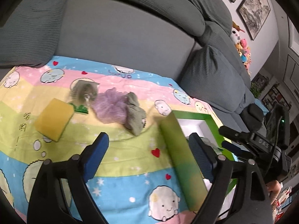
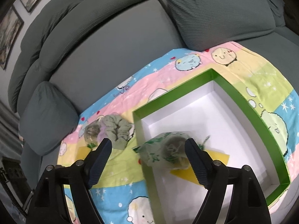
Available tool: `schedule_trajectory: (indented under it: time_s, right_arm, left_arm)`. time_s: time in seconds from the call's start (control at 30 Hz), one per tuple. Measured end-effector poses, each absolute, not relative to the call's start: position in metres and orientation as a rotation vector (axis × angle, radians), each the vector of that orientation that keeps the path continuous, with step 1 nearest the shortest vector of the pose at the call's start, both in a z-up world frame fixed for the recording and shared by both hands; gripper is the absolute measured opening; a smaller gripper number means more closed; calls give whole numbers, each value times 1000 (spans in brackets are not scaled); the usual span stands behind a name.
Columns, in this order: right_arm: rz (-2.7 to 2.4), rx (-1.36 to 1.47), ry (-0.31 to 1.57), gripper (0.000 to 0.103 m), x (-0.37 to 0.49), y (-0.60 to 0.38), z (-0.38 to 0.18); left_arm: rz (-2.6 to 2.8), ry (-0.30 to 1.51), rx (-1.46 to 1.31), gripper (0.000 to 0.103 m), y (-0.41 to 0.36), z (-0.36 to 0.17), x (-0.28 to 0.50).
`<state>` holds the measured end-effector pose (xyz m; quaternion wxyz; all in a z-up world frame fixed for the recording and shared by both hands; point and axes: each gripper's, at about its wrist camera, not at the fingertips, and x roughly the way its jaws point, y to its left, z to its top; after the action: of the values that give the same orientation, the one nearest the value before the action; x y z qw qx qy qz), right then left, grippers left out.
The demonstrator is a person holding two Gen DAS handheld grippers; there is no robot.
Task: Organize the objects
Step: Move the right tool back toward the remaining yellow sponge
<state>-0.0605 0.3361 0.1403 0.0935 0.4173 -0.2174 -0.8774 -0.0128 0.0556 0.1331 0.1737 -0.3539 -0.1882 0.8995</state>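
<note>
Presently we list: left gripper [image 1: 149, 154] and right gripper [image 2: 148, 160], jaws apart, empty; bagged scrubber [image 2: 166, 154] and yellow sponge [image 2: 186, 173] inside green box [image 2: 248, 108].

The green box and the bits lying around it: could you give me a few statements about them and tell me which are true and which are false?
1. The green box has a white inside. True.
2. The green box is empty. False: a bagged scrubber and a flat yellow piece lie in it.
3. The yellow sponge lies on the cartoon sheet, outside the box. True.
4. The right tool is clamped on the bagged scrubber. False: its jaws stand open, and the bag lies loose.
5. The purple mesh puff lies next to a grey-green cloth. True.
6. The left tool holds the sponge. False: it is open and empty.
</note>
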Motion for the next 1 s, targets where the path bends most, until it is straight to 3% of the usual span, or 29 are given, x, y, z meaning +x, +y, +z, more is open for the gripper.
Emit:
schedule_trajectory:
  time_s: [0.3, 0.43, 0.67, 0.8, 1.0]
  right_arm:
    - [-2545, 1165, -643, 87, -57, 315, 145]
    - [-2546, 1137, -631, 92, -56, 305, 146]
    - [-2543, 1106, -575, 92, -53, 283, 149]
    - [-2534, 1067, -535, 99, -51, 266, 151]
    - [-2456, 1064, -493, 101, -52, 235, 147]
  left_arm:
    - [2601, -577, -1048, 88, 22, 123, -16]
    - [2610, -607, -1041, 97, 8, 121, -14]
    - [2628, -637, -1050, 99, -15, 115, -13]
    - [2628, -682, -1069, 100, -29, 109, -14]
    - [2635, -750, -1086, 101, -53, 102, -17]
